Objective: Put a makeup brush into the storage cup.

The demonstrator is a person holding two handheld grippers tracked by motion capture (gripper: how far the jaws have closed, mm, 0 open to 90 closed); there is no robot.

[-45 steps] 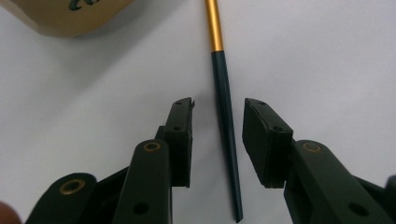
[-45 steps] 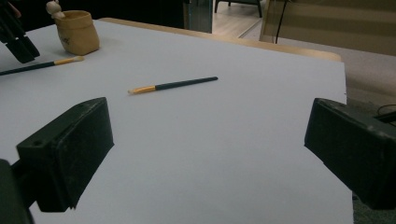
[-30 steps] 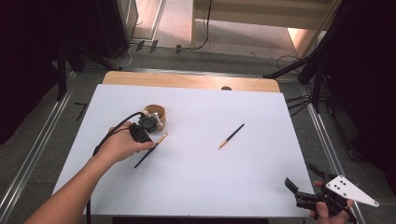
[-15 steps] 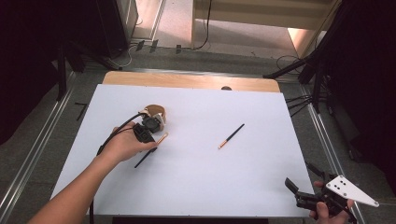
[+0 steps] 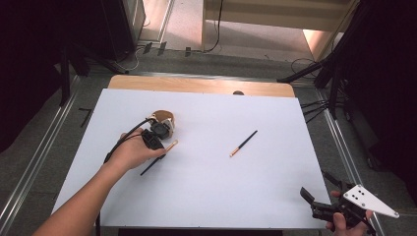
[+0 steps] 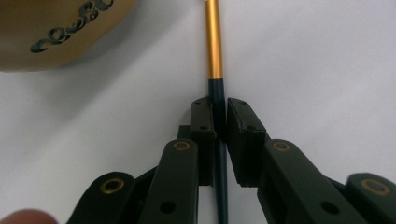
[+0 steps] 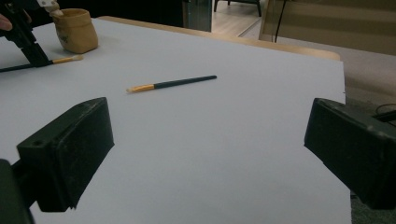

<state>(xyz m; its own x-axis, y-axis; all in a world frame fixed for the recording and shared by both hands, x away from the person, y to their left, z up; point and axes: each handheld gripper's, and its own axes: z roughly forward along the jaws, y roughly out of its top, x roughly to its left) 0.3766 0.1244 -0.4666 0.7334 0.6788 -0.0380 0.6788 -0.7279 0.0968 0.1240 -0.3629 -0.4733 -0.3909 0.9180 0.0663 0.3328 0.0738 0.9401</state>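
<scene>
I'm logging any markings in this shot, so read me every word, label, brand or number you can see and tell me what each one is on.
Tan pot: dark curly script near its edge, cropped by the frame and shown upside down in the left gripper view; not legible.
Brush held in the left tongs: no print visible on its gold band or dark handle.
Second brush on the white table: too small to show any text.
Right tongs: no markings visible.
</scene>
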